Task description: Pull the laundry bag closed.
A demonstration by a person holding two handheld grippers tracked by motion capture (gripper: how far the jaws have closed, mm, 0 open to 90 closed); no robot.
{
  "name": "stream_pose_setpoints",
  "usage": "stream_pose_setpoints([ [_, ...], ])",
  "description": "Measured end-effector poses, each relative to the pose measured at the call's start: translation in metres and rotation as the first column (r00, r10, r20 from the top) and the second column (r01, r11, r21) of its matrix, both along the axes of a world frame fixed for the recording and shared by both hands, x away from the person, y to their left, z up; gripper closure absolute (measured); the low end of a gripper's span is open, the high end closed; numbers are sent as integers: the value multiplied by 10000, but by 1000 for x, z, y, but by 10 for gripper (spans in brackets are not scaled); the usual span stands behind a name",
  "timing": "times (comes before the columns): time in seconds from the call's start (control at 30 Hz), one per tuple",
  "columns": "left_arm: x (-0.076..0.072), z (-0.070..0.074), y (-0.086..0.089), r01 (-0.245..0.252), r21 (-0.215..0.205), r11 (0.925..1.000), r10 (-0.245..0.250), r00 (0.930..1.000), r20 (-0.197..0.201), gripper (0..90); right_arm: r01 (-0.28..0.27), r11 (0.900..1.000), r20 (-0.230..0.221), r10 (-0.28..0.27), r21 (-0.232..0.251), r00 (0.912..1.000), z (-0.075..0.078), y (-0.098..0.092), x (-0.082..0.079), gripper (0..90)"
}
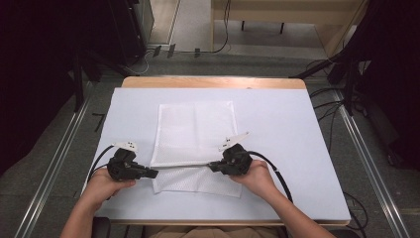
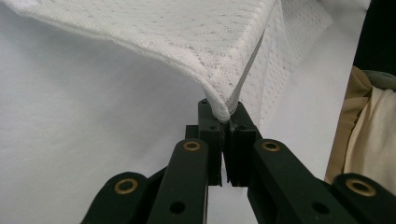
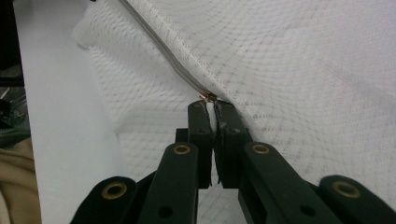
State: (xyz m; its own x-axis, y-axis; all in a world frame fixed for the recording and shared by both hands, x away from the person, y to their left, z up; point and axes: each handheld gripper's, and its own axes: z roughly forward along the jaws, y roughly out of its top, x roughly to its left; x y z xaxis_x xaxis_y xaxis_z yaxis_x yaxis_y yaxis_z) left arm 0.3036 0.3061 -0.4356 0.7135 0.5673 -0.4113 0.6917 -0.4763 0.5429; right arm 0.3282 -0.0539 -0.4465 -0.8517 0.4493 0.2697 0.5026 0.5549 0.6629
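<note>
While the white mesh bag [image 1: 194, 133] lies near the table's [image 1: 297, 124] front edge, the left gripper [image 2: 224, 122] pinches its corner and the right gripper [image 3: 211, 113] its zipper pull (light, limp fabric, best held by the seams).

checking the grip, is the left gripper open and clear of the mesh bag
No, the left gripper is shut on a corner of the white mesh bag, beside its zipper.

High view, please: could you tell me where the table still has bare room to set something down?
Bare cover lies left of the mesh bag, right of it out to the table edge, and in a strip beyond it. The near middle is crowded: the left tool and right tool are both shut on the bag.
</note>
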Motion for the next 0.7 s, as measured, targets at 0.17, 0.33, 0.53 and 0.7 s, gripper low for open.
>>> stream_pose_setpoints([
  [0.17,0,0,0,-18,-17,10000,18,10000,54,879,144,9999,14,-144,-56,9999,0,-6,-1,883],
  [0.33,0,0,-1,41,-39,10000,-41,10000,31,879,174,9998,-6,-174,-55,9998,-2,-10,-3,882],
  [0.53,0,0,-1,40,-91,10000,-40,10000,48,879,346,9994,18,-346,-44,9994,-1,-17,-2,882],
  [0.7,0,0,-1,140,-32,9999,-140,9999,10,878,445,9989,-61,-446,-124,9990,-3,-24,-3,882],
])
